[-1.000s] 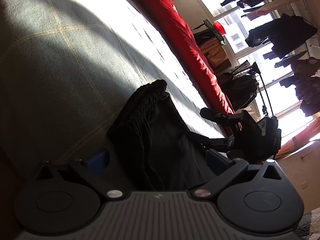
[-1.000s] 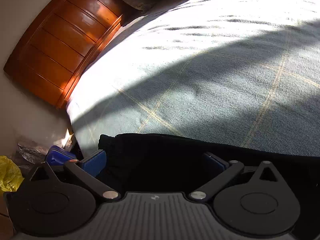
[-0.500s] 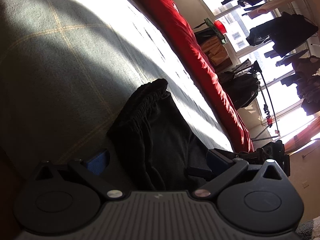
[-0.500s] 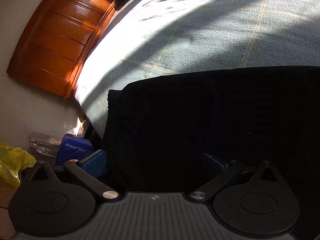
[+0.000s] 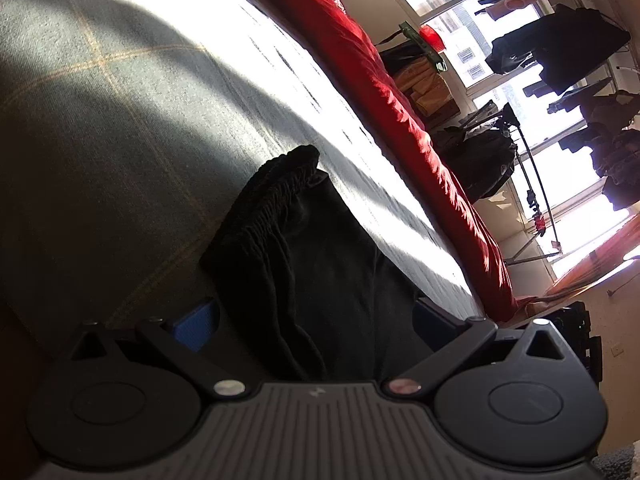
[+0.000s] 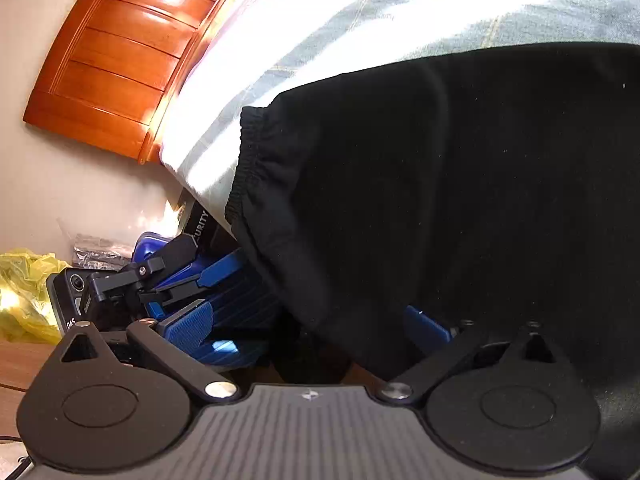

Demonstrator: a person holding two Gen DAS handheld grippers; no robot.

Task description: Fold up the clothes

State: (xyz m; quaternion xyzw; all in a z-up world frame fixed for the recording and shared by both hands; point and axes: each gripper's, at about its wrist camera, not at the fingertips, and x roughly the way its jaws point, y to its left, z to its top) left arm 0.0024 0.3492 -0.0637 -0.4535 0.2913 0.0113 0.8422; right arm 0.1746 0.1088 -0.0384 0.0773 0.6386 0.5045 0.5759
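Note:
A black garment with an elastic waistband [image 5: 304, 248] lies on the grey checked bedspread [image 5: 120, 112] and hangs over the bed's near edge. My left gripper [image 5: 312, 320] is open, its blue pads [image 5: 198, 320] either side of the cloth. In the right wrist view the same black garment [image 6: 460, 184] fills the right half, its gathered hem [image 6: 244, 160] at the bed edge. My right gripper [image 6: 308, 324] is open, low off the bed edge, with cloth draped between its blue pads [image 6: 188, 326]. The left gripper also shows in the right wrist view [image 6: 176, 276], below the hem.
A red quilt [image 5: 384, 92] runs along the bed's far side. Dark clothes hang at the bright window [image 5: 560, 44]. A black bag [image 5: 484, 160] and tripod stand beyond. A wooden headboard [image 6: 120, 48], a yellow bag [image 6: 24, 292] and a blue case [image 6: 236, 312] lie beside the bed.
My right gripper has pulled back and down off the bed edge; the garment now fills more of its view. It has left the left wrist view. The left gripper has barely moved.

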